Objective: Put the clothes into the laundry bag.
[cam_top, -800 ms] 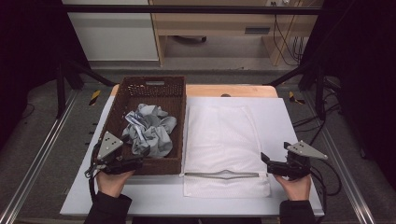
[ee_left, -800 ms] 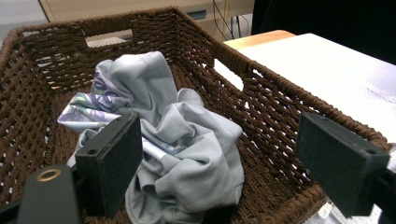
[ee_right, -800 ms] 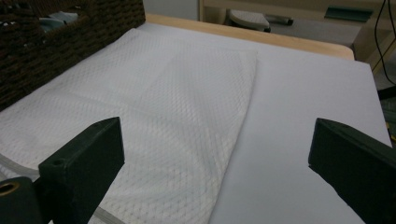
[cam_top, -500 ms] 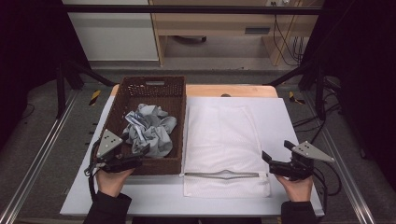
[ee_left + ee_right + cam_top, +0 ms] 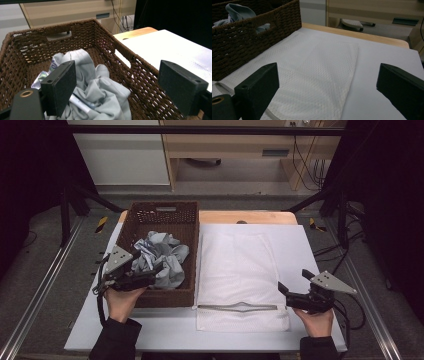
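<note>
Left claw (image 5: 159, 270) of mine hangs with its jaws spread wide and nothing between them, just over the near end of the brown wicker basket (image 5: 162, 214); the crumpled grey cloth (image 5: 162, 257) lies directly ahead and below. To its right lies the white mesh bag (image 5: 240, 275), flat on the table (image 5: 310, 245). My right claw (image 5: 295, 282) gapes empty beside the bag's right edge.

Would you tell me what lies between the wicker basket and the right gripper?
In the high view, the white mesh bag lies flat between basket and right gripper.
</note>
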The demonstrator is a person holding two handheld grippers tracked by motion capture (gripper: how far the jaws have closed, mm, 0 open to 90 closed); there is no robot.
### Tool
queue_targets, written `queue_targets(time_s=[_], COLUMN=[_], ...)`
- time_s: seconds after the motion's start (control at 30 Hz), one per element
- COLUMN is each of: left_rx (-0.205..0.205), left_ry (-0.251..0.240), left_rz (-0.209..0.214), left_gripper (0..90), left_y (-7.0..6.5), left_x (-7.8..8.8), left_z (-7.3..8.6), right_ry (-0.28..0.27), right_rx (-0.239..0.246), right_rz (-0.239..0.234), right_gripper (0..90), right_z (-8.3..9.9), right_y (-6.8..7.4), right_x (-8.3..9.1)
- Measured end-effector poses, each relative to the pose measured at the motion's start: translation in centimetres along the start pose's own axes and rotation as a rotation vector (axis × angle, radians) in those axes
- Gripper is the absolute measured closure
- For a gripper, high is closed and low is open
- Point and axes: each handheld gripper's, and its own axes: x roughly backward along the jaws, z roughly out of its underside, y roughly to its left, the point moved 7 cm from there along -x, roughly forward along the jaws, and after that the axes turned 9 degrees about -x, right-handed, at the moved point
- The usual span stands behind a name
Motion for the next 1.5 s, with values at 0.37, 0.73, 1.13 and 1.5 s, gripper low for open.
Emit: queue_targets(time_s=[0.37, 0.73, 1.13, 1.5], left_rx=[-0.08, -0.018, -0.055, -0.045], left_ry=[0.082, 0.312, 0.532, 0.655], left_rz=[-0.054, -0.05, 0.004, 0.015], left_gripper=[15.0, 15.6, 16.4, 16.8], left_y=[1.8, 4.7, 3.8, 3.5], left_x=[-3.4, -7.7, -9.9, -10.7], left_z=[-1.6, 2.2, 5.2, 7.0], right_ry=[0.021, 0.039, 0.06, 0.07], right_rx=[-0.001, 0.007, -0.003, 0.0], right_rz=[-0.008, -0.003, -0.002, 0.008], right_gripper=[4.8, 3.7, 2.0, 1.6], right_z=[0.3, 0.6, 0.9, 1.0], right_y=[0.3, 0.3, 0.2, 0.0], right_x=[-0.5, -0.8, -1.0, -0.9])
